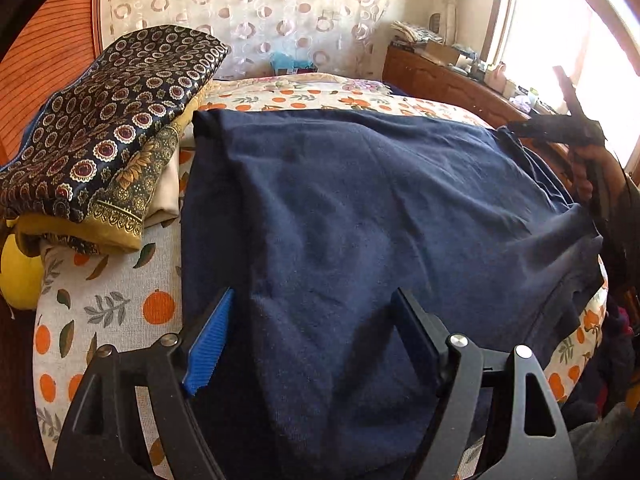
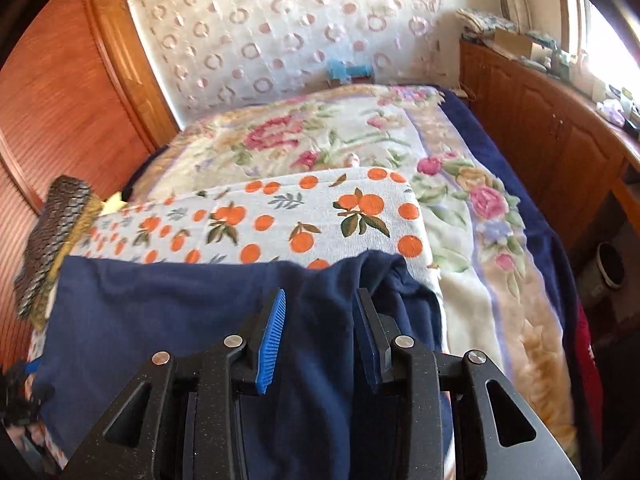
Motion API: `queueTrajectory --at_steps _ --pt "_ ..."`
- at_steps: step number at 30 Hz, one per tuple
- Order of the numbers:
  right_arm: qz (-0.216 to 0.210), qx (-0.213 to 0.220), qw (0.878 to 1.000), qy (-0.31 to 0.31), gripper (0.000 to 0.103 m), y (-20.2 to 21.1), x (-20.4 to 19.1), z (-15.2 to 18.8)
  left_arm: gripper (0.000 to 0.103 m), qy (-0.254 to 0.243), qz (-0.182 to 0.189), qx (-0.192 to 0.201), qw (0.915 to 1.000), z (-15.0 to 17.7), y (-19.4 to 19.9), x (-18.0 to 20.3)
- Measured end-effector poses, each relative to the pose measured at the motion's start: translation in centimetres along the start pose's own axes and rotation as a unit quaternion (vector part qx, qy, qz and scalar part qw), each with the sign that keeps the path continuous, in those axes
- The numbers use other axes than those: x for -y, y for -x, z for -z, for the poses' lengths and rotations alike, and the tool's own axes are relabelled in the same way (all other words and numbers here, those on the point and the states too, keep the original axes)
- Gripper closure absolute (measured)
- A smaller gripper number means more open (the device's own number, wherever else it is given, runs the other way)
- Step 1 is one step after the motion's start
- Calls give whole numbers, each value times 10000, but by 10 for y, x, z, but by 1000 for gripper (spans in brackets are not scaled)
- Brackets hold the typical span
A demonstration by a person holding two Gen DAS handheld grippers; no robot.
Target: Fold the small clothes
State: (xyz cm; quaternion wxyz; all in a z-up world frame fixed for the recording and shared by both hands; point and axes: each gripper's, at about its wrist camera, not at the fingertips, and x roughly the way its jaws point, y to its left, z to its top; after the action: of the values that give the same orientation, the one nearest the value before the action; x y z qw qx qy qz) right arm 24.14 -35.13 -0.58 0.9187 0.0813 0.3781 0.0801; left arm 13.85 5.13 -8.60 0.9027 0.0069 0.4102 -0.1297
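Navy garment (image 1: 360, 220) lies spread, barely folded, across the orange-print cloth (image 1: 120, 312) on the bed, left gripper (image 1: 312, 332) wide open above it, right gripper (image 2: 320, 332) part-open, holding nothing, fabric bunched between; folding mostly left.

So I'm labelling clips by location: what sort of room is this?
Most likely a bedroom: a bed under a floral blanket, a wooden cabinet by the window.

You have no readable text, label, brand, number or sign anywhere in either wrist view.
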Motion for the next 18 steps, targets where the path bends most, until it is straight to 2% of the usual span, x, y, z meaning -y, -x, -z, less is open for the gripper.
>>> queueTrajectory --at_steps 3,4,5,13,14,15,16,18 --pt "262 -172 9995 51 67 -12 -3 -8 24 -114 -79 -7 9999 2 0 4" --pt "346 -240 9991 61 74 -16 -3 -11 24 -143 -119 -8 9998 3 -1 6" --pt "415 -291 9987 91 76 -18 -3 -13 24 -172 -156 -13 9997 3 -1 6" --pt "639 -414 9963 397 79 -24 -12 -28 24 -225 -289 -7 9993 2 -5 10" --pt "665 -422 9960 416 83 -24 -12 -28 24 -233 -307 -6 9993 2 -4 10" --pt "674 -401 9959 443 101 -24 -12 -31 24 -240 -321 -8 9992 2 -4 10" --pt "716 -338 9958 468 101 -22 -13 -31 24 -244 -327 -7 9992 2 -4 10" --pt "681 89 9969 373 101 -2 -11 -34 24 -237 -314 -6 9992 1 -4 9"
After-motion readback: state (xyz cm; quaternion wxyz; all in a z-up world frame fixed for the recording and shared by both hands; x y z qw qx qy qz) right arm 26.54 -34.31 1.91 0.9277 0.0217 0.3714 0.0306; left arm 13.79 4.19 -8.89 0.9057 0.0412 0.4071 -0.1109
